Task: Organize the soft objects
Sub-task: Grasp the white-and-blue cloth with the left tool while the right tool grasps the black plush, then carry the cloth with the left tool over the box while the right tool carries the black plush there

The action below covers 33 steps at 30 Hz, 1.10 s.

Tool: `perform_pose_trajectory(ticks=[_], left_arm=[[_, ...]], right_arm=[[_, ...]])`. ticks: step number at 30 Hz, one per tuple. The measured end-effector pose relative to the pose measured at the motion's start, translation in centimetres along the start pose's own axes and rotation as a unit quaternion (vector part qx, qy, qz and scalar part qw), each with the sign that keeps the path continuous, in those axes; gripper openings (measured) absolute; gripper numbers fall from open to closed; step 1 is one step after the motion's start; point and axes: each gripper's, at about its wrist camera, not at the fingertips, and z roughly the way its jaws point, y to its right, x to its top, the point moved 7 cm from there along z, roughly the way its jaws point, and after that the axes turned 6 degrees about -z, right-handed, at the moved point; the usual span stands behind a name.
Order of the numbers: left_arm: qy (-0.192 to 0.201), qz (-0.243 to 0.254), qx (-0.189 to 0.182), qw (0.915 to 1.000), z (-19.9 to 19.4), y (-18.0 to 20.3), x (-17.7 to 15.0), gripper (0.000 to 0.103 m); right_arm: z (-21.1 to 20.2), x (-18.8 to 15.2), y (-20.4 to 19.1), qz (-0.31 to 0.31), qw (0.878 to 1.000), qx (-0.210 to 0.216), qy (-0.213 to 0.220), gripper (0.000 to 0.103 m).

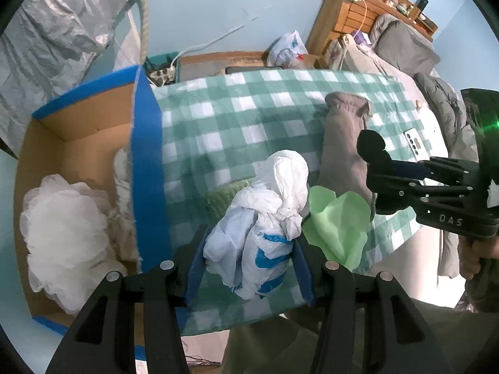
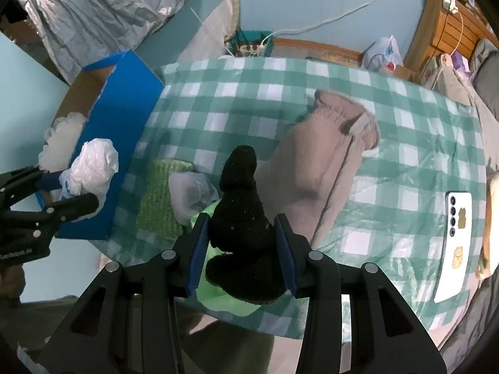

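Observation:
My left gripper (image 1: pixel 249 258) is shut on a white plastic bag with blue print (image 1: pixel 265 224), held above the checked cloth (image 1: pixel 234 118) beside the blue cardboard box (image 1: pixel 146 168); the bag also shows in the right wrist view (image 2: pixel 90 168). My right gripper (image 2: pixel 240 249) is shut on a black sock (image 2: pixel 240 218), which also shows in the left wrist view (image 1: pixel 372 152). On the cloth lie brown sweatpants (image 2: pixel 318 162), a light green cloth (image 1: pixel 336 224), a green knitted piece (image 2: pixel 159 196) and a clear plastic bag (image 2: pixel 190 193).
The box holds white fluffy netting (image 1: pixel 62 237). A white phone (image 2: pixel 452 243) lies on the cloth at the right. A bed with grey bedding (image 1: pixel 405 46), a wooden headboard (image 1: pixel 346 12) and a plastic bag (image 1: pixel 287 48) stand behind the table.

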Motion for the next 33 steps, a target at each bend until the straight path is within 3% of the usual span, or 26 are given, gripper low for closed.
perform_pose_trajectory(ticks=[33], left_arm=[[0.056,-0.091,0.022,0.994,-5.8,-8.7,2.6,0.051]], right_arm=[[-3.6,8.6,-8.0,-0.054,0.997,0.027,0.047,0.041]])
